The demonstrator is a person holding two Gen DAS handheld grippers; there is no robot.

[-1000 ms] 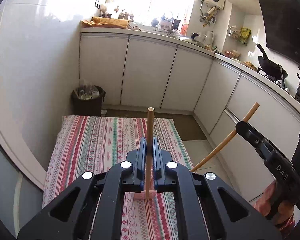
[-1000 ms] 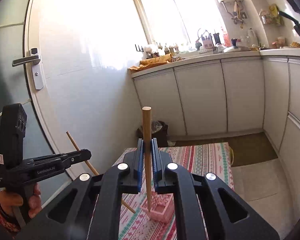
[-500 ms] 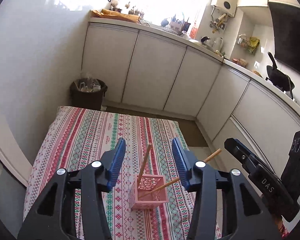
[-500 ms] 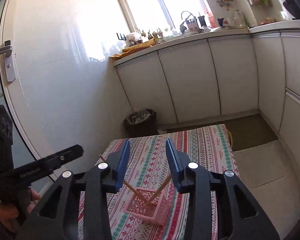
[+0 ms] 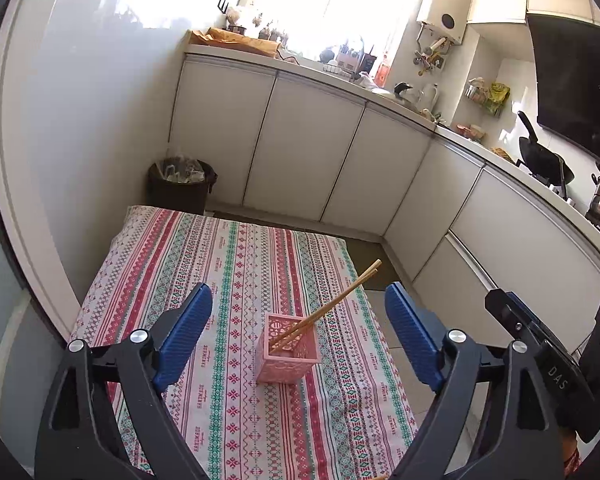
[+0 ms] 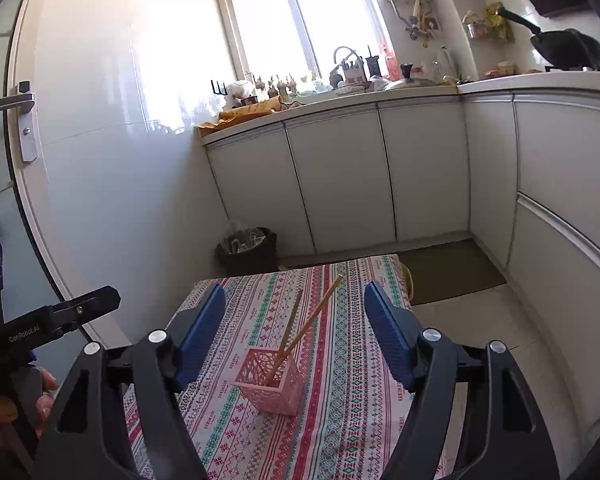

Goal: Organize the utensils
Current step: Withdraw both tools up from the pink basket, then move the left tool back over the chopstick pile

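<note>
A pink lattice basket (image 5: 288,350) (image 6: 272,380) stands on the striped tablecloth (image 5: 228,264). Two wooden chopsticks (image 5: 332,304) (image 6: 308,320) rest in it, leaning up and to the right. My left gripper (image 5: 298,294) hovers above and behind the basket; its jaws are opening and nothing touches its blue pads (image 5: 184,332). My right gripper (image 6: 295,291) hovers the same way from the other side, jaws opening, pads (image 6: 388,332) bare. The right gripper's body (image 5: 540,356) shows at the right of the left wrist view. The left one (image 6: 60,320) appears at the left of the right wrist view.
The table (image 6: 340,420) stands against a white wall on the left. A dark waste bin (image 5: 180,184) sits beyond its far end. White kitchen cabinets (image 5: 300,152) run along the back and right, with tiled floor (image 6: 480,320) between. A door handle (image 6: 12,100) is far left.
A second ago each gripper was shut on an upright chopstick. Both have opened wide and sunk a little, and both chopsticks now stand loose in the pink basket, leaning right.
</note>
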